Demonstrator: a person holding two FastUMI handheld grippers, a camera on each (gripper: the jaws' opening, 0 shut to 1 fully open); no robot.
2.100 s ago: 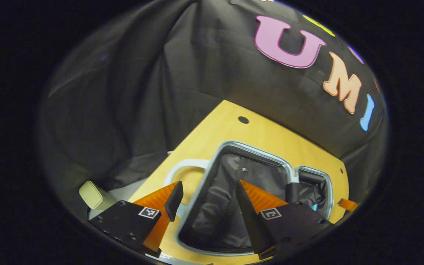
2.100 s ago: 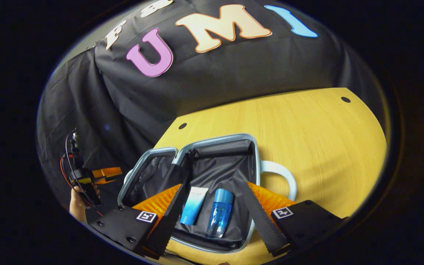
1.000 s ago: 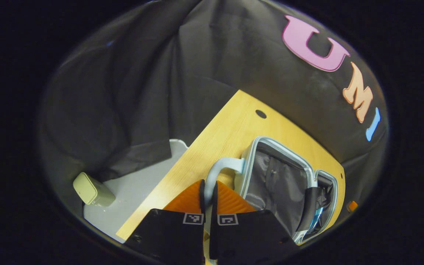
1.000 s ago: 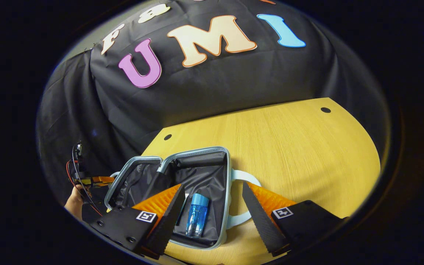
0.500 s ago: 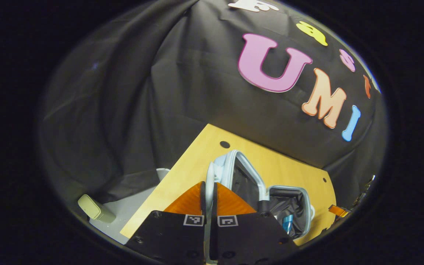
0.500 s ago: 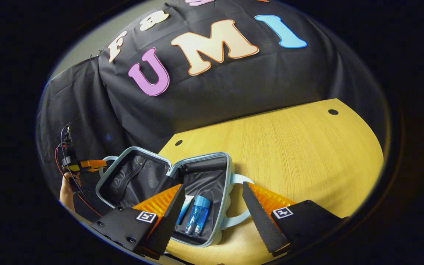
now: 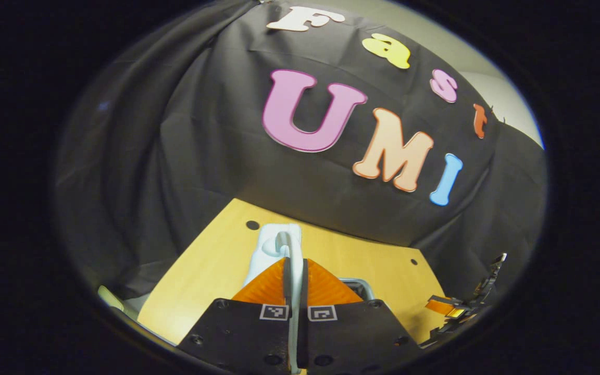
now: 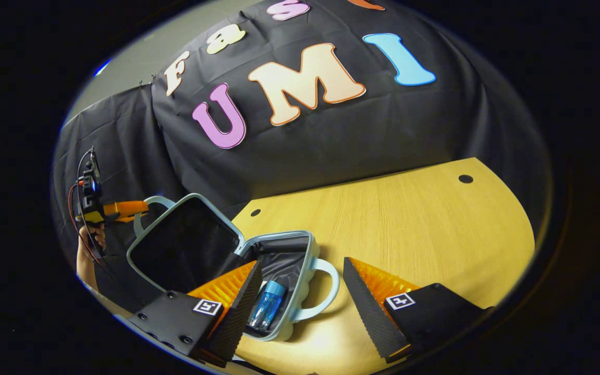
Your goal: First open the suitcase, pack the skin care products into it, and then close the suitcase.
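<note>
The left tool (image 7: 295, 276) is pinched tight on the pale blue handle (image 7: 288, 250) of the suitcase lid, its two orange fingers (image 7: 266, 286) pressed flat against either side of the strap with no gap showing; in the right gripper view that same tool (image 8: 123, 208) appears off to the side, held by a hand (image 8: 87, 250), gripping the lid handle (image 8: 146, 205) with the lid (image 8: 183, 245) raised to roughly upright over the base. The right tool (image 8: 302, 291) hangs wide open and holds nothing, its dark pads spread to either side of the base's own handle (image 8: 321, 291) without touching it. The suitcase base (image 8: 284, 271) lies on the wooden counter (image 8: 409, 229), near its front left part, and a blue bottle (image 8: 266, 307) lies inside on the dark lining; one finger of the right tool hides the lining beside it, so I cannot tell what else is in there. As I judge it, the opening is done and the packing looks done too, since no skin care products remain out on the counter. The closing is about half made: the lid has yet to be brought down onto the base, the rims seated together, and then the left tool let go.
</note>
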